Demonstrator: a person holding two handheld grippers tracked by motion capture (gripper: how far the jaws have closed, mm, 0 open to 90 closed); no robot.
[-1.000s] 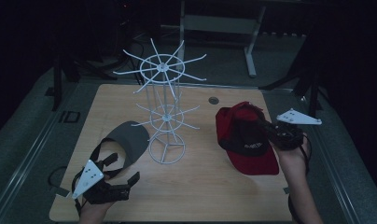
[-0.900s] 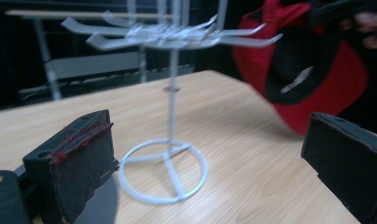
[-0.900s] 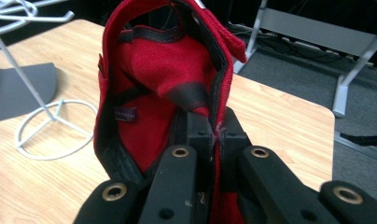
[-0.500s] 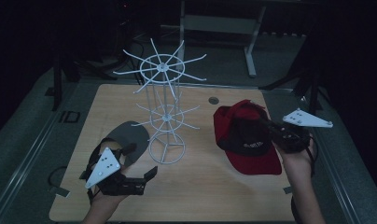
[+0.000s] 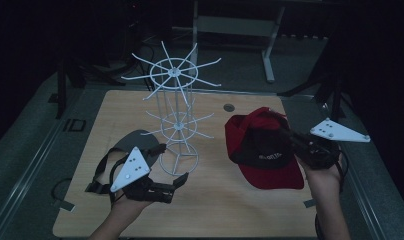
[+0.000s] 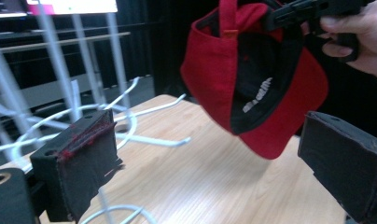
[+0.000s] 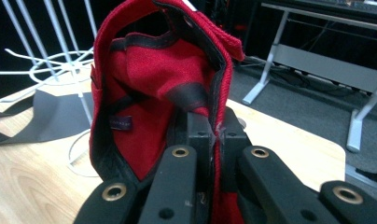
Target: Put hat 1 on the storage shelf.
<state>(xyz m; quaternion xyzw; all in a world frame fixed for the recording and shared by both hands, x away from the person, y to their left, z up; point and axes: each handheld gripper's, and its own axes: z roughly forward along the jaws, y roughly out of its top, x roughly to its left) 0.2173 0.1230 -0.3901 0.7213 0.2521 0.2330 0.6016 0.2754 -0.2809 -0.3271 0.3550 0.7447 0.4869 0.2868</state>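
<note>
Your right tool [image 5: 285, 131] pinches the soft red fabric cap [image 5: 262, 150] by its rear edge, lifted above the wooden table [image 5: 215, 205], stiff curved brim pointing toward you, while your left tool [image 5: 179, 180] stands wide open, empty.

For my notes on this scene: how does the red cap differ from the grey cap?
The red cap is held up off the table, gripped at its rim by the right gripper; the grey cap lies flat on the table, with no fingers on it. The red cap shows white lettering on a dark part; the grey cap looks plain. Both sit near the white rack.
</note>
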